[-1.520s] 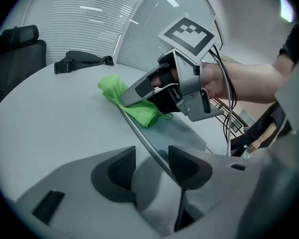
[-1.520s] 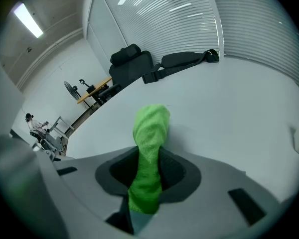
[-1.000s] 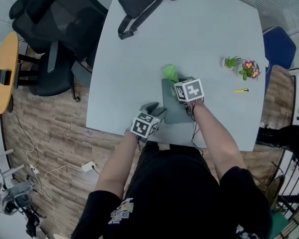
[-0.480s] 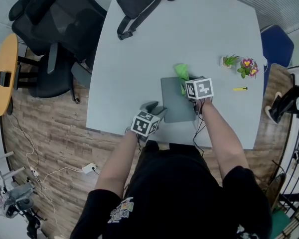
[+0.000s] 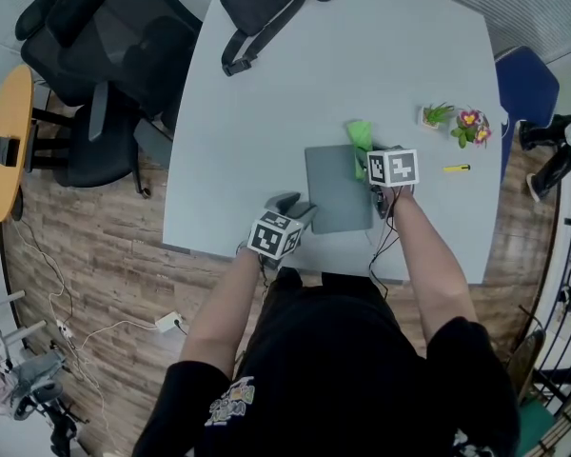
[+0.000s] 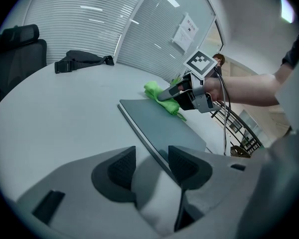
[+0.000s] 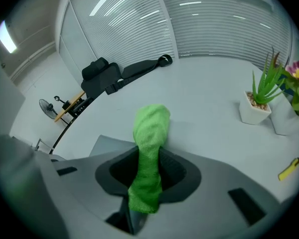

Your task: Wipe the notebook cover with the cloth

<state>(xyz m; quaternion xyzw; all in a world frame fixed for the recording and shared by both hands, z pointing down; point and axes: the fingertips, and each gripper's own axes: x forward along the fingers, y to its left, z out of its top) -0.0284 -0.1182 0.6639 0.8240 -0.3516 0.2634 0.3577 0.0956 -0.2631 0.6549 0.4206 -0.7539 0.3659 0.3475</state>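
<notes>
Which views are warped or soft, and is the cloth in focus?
Left gripper view: heavy fisheye, dark corners, the white slatted blinds curve. Right gripper view: same warp; the crumpled green cloth is sharp, the frame's rim blurs. Head view: even light, soft shadows, no glare on the pale grey table.

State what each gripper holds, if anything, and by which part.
Right gripper: shut on the cloth, partway along, its bulk sticking out ahead. Left gripper: open, holding nothing; a corner of the notebook lies between its jaws.

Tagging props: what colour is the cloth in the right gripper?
Bright green. The cloth shows best in the right gripper view.
</notes>
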